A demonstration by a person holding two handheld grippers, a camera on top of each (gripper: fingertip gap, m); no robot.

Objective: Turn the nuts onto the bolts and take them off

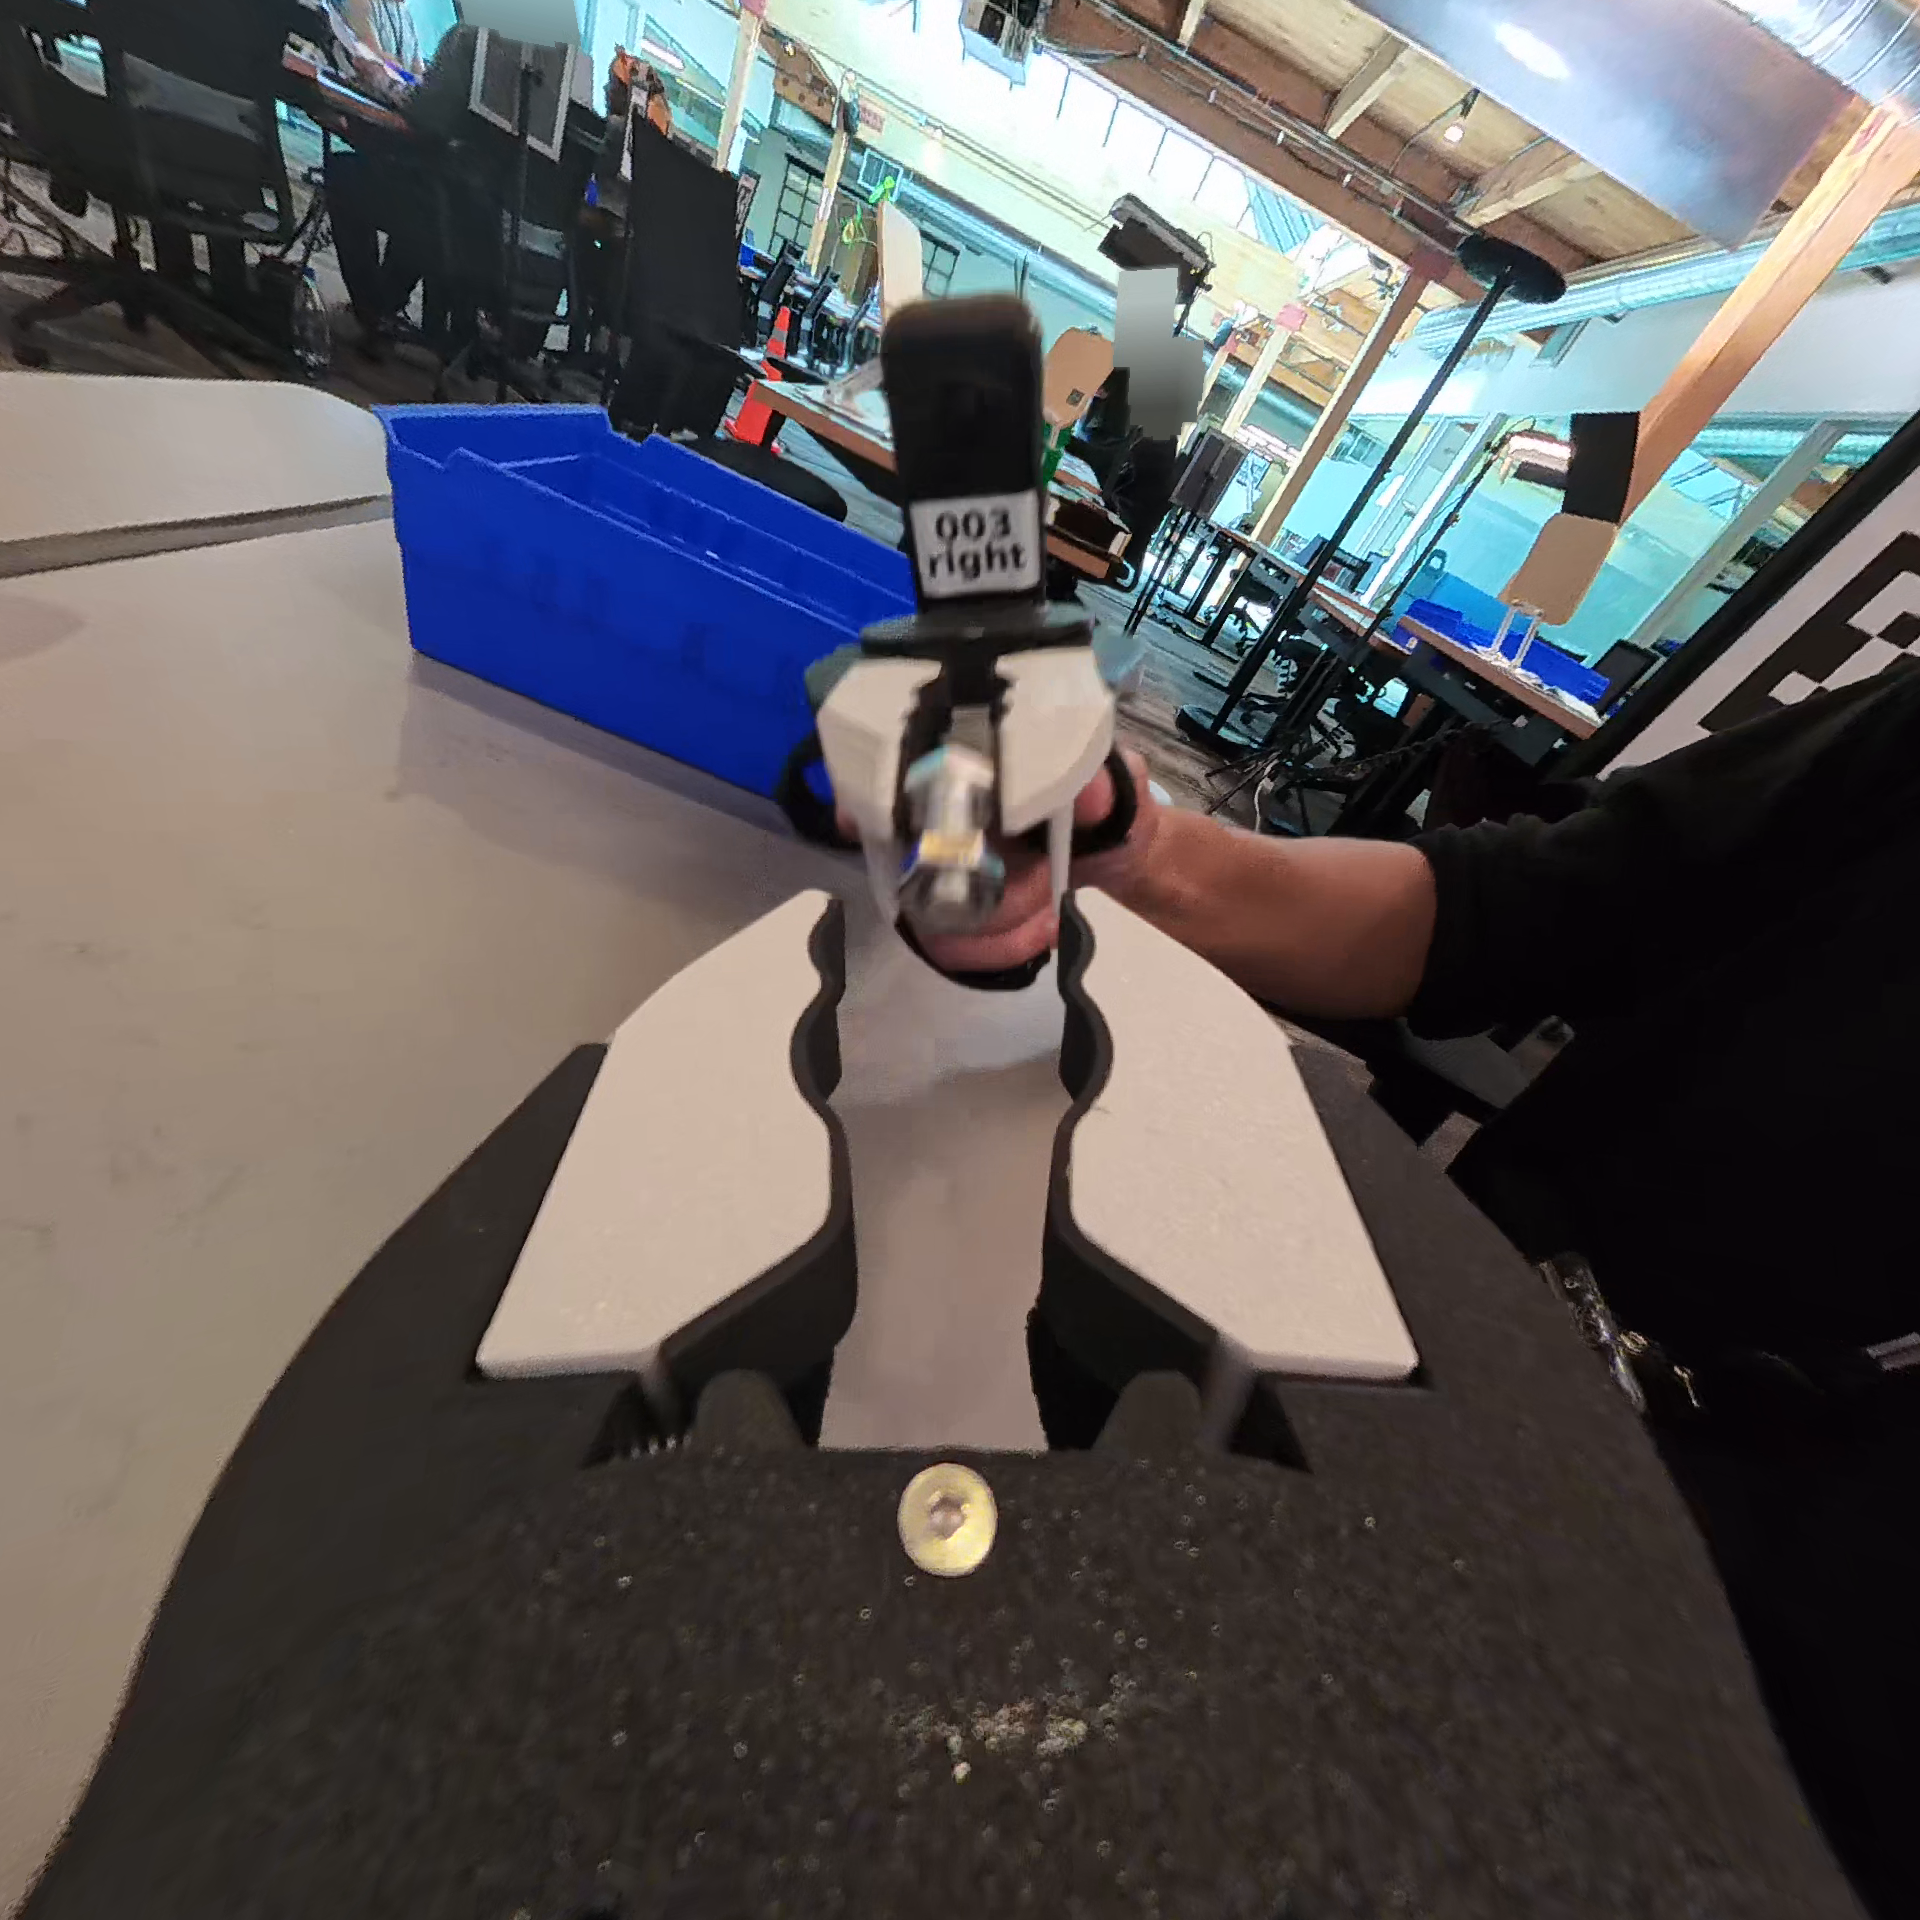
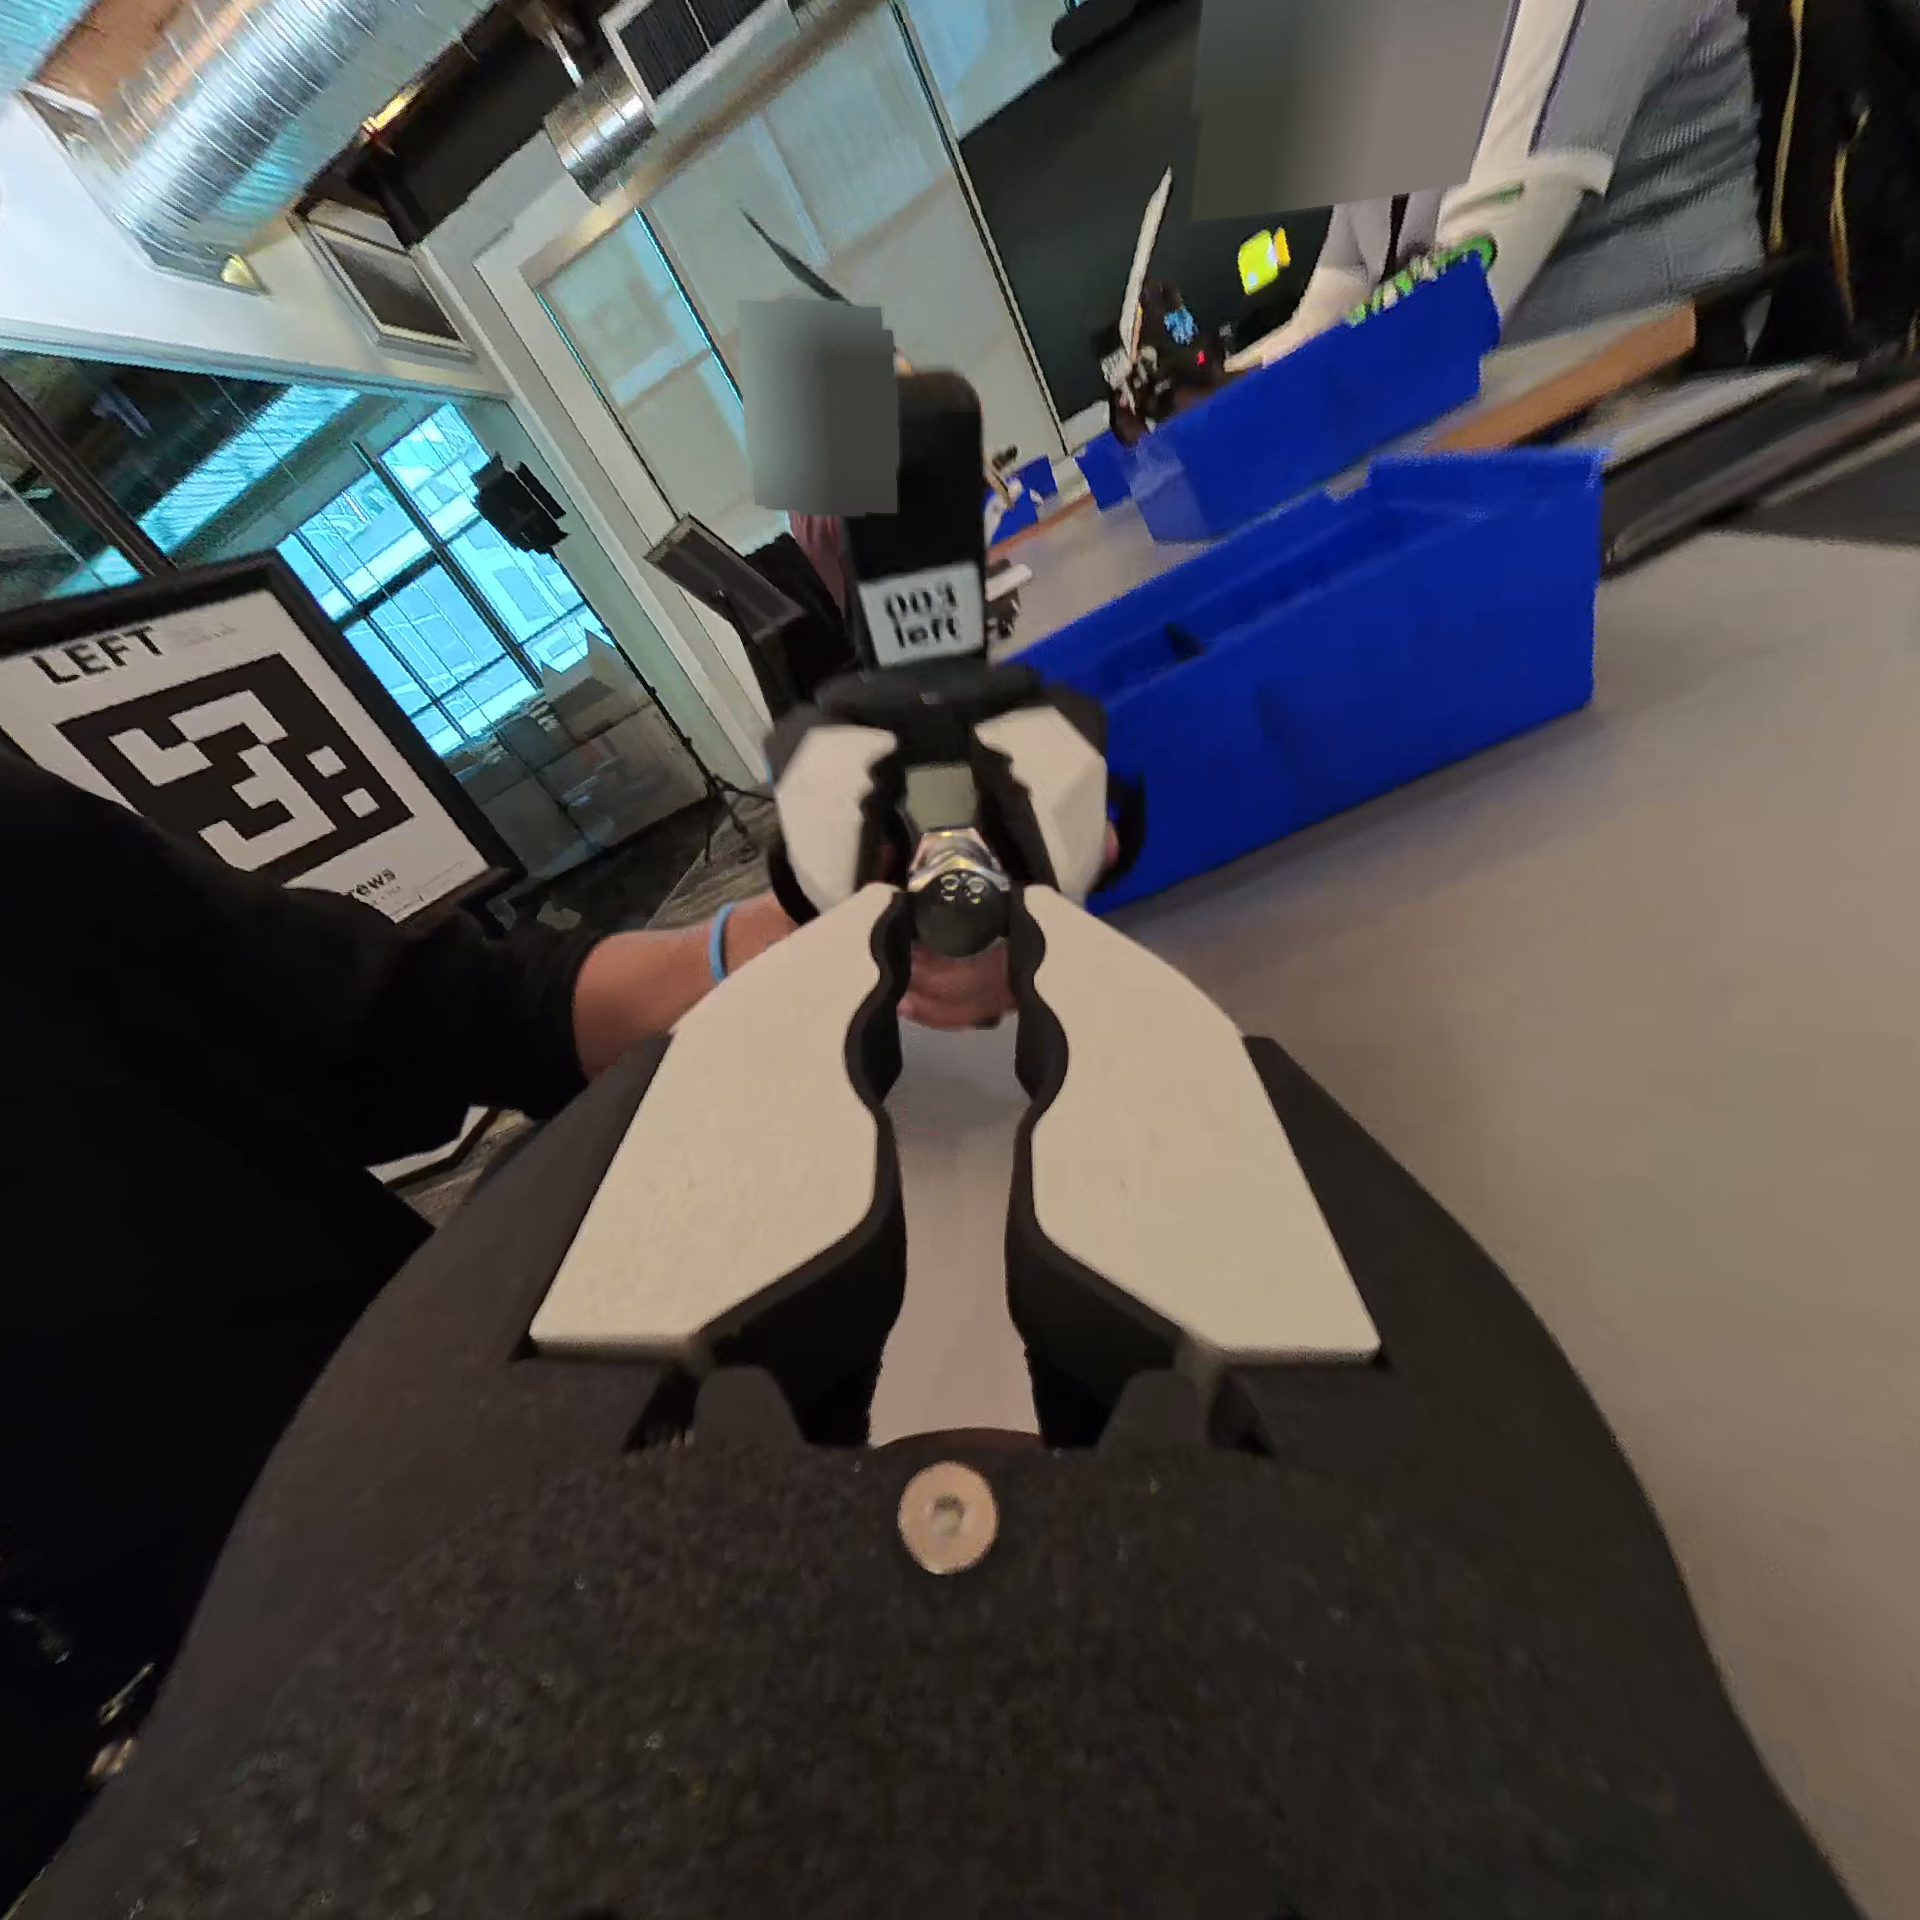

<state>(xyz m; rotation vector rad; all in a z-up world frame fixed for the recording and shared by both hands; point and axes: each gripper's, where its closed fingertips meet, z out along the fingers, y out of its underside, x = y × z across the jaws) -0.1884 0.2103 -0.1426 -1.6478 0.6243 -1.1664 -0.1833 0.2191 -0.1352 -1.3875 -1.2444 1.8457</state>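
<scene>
A silver bolt [image 2: 956, 914] with a nut [image 2: 948, 858] on its shaft is held in the air between the two grippers, which face each other. My right gripper [image 2: 956, 920] is shut on the bolt's head. In the left wrist view the bolt [image 1: 951, 831] points at the camera from the right gripper [image 1: 951, 821]. My left gripper [image 1: 951, 914] is open, its fingertips [image 1: 831, 925] just short of the bolt's tip and to either side. In the right wrist view the left gripper [image 2: 940, 831] stands behind the nut with its jaws apart.
A blue divided bin [image 1: 623, 582] [image 2: 1351, 644] stands on the grey table [image 1: 208, 935] [image 2: 1558, 1039] beyond the grippers. A person's hands and black sleeves [image 1: 1558, 935] [image 2: 312, 987] hold the grippers. A framed marker board [image 2: 229, 748] stands off the table edge. More blue bins [image 2: 1299, 416] sit farther back. The grippers are tip to tip, or close to it.
</scene>
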